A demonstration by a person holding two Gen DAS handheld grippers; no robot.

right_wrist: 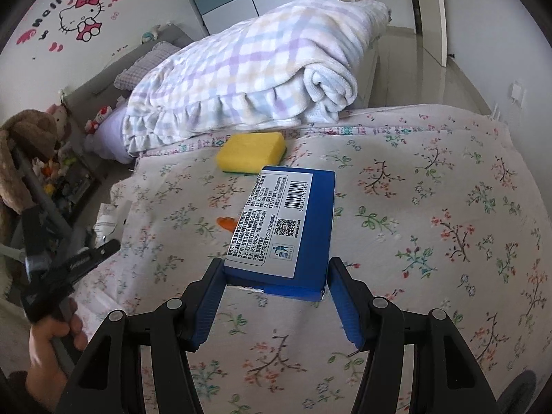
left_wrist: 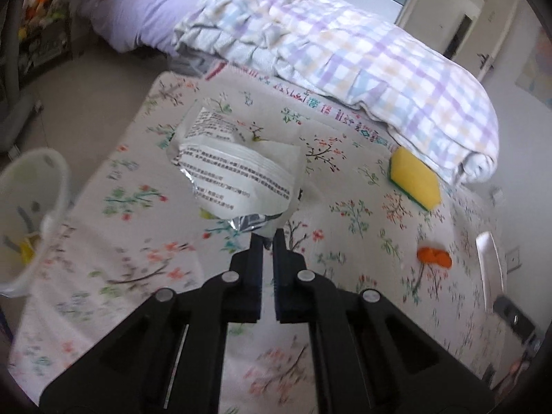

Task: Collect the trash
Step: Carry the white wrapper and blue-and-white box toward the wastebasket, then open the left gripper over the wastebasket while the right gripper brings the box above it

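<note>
Nearby, a yellow sponge (right_wrist: 251, 151) lies against the rolled plaid blanket (right_wrist: 241, 69), and a small orange scrap (left_wrist: 434, 257) sits on the floral bed cover (right_wrist: 431, 207). Off the bed's left edge stands a white bin (left_wrist: 31, 214). Bare cover stretches rightward. Left tool (left_wrist: 267, 238), nearly closed, pinches the crumpled white wrapper (left_wrist: 238, 169). Right tool (right_wrist: 274, 269) clamps the blue box (right_wrist: 293, 227) above the bed.
</note>
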